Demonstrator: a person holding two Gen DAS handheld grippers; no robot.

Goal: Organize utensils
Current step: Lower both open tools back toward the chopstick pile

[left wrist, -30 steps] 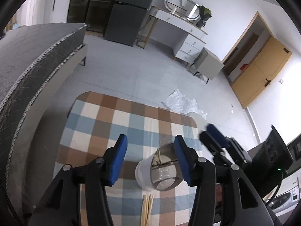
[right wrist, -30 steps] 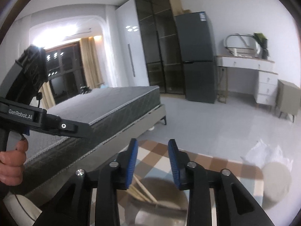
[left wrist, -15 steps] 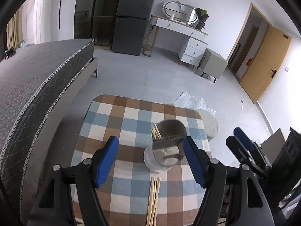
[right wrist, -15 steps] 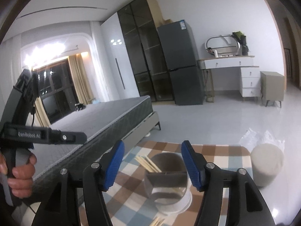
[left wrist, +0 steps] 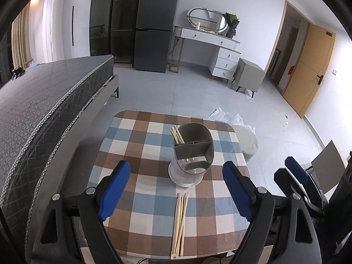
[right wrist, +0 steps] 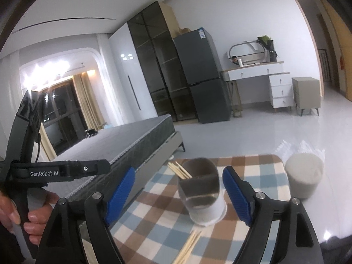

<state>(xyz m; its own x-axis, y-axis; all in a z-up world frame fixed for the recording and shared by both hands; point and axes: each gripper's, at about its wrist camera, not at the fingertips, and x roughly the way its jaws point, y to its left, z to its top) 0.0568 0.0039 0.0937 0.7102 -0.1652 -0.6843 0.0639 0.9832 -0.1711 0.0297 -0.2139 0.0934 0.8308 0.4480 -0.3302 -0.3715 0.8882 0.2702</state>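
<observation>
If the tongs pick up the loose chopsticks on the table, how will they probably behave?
The loose chopsticks look thin, stiff and light, probably wooden. They lie as an unbound bundle on the checked cloth, so they would likely roll apart or slip between the blue pads.

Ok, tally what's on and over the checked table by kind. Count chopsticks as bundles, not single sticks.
Utensil holder: 1
Chopstick bundles: 2, one bundle standing in the holder, one bundle lying loose on the tablecloth
Hand-held grippers: 2, left hand-held gripper and right hand-held gripper, both open
Total: 5
</observation>
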